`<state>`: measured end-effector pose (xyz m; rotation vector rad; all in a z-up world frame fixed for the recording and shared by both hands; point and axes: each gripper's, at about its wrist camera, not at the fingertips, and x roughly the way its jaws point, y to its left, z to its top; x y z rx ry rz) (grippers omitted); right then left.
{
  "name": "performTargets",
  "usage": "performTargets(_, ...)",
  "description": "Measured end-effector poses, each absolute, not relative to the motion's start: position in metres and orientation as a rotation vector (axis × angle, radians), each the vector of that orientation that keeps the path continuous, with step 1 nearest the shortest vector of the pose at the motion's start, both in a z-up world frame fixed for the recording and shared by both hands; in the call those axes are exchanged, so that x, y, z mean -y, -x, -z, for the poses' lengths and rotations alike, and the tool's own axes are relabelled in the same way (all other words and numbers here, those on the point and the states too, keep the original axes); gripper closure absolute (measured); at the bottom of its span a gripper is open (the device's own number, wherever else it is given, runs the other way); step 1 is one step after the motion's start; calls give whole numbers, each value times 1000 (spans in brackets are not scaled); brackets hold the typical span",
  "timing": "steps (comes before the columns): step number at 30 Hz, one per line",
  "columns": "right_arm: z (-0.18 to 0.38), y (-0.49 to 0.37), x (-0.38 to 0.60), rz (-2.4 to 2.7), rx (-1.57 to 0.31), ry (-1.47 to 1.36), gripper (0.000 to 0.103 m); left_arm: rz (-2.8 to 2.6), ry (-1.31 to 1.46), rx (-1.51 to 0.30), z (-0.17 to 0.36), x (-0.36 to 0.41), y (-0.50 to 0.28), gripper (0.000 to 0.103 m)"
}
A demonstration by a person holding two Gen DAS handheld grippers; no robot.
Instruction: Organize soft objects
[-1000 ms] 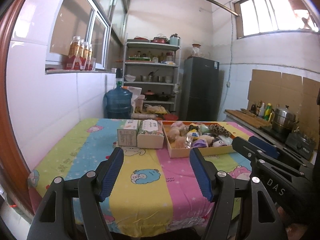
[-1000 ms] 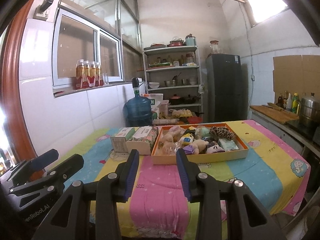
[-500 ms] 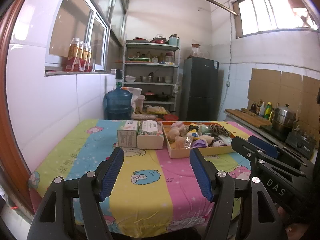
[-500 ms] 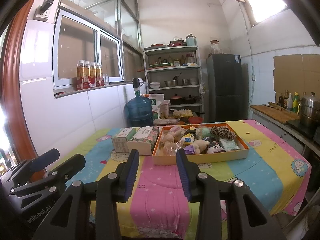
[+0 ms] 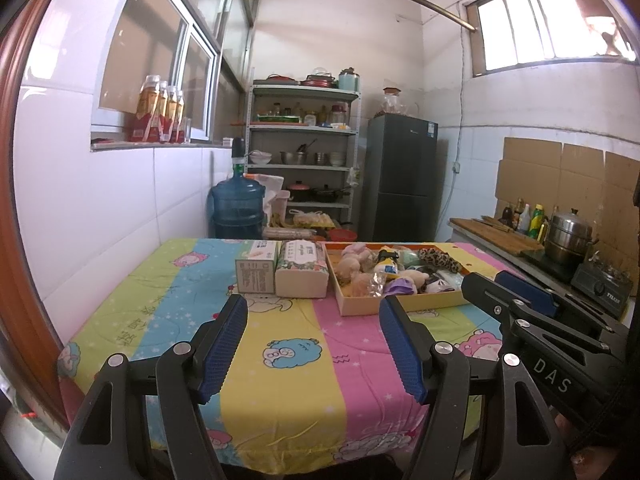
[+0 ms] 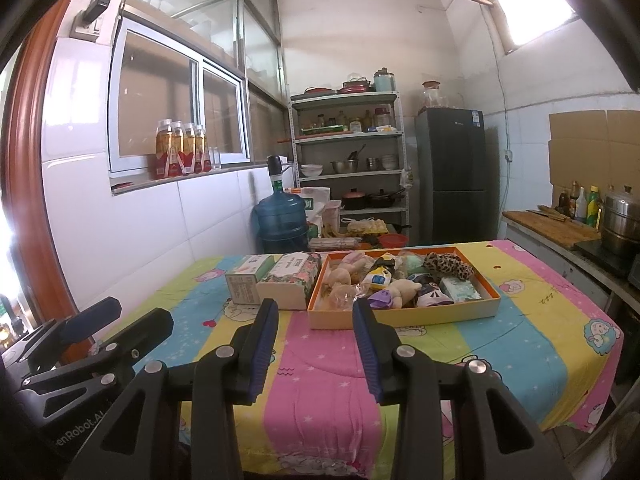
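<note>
Both handheld grippers hover over the near edge of the striped cartoon-print tablecloth [image 6: 328,384], the left gripper [image 5: 314,344] with jaws spread wide and empty, the right gripper [image 6: 316,344] with jaws parted more narrowly and likewise gripping nothing. The shallow orange cardboard tray [image 6: 404,318] heaped with plush toys and other soft objects [image 6: 400,280] lies well ahead of both, its long axis across the table, beside a floral tissue pack [image 6: 290,280] and a small green-white carton [image 6: 246,282]. Seen from the right gripper the tray sits almost straight ahead, from the left off to the right, so the right hand appears better placed.
</note>
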<state>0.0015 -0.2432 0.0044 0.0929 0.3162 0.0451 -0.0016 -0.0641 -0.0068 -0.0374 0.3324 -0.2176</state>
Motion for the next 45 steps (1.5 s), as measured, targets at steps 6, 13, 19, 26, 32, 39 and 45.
performTargets(6,-4,-1,241,-48,-318,-93,64,218,38,-333,7,64,1,33)
performTargets(13,-5,0,240,-54,-321,-93,64,218,38,-333,7,64,1,33)
performTargets(19,-5,-1,240,-54,-321,-93,64,218,38,-333,7,64,1,33)
performTargets(26,-5,0,239,-54,-321,-94,64,219,37,-333,7,64,1,33)
performTargets(32,-5,-1,239,-54,-321,-93,64,218,37,-333,7,64,1,33)
performTargets(39,-5,-1,239,-54,-321,-93,64,219,38,-334,6,64,1,33)
performTargets(45,-5,0,238,-54,-321,-93,64,218,38,-333,6,64,1,33)
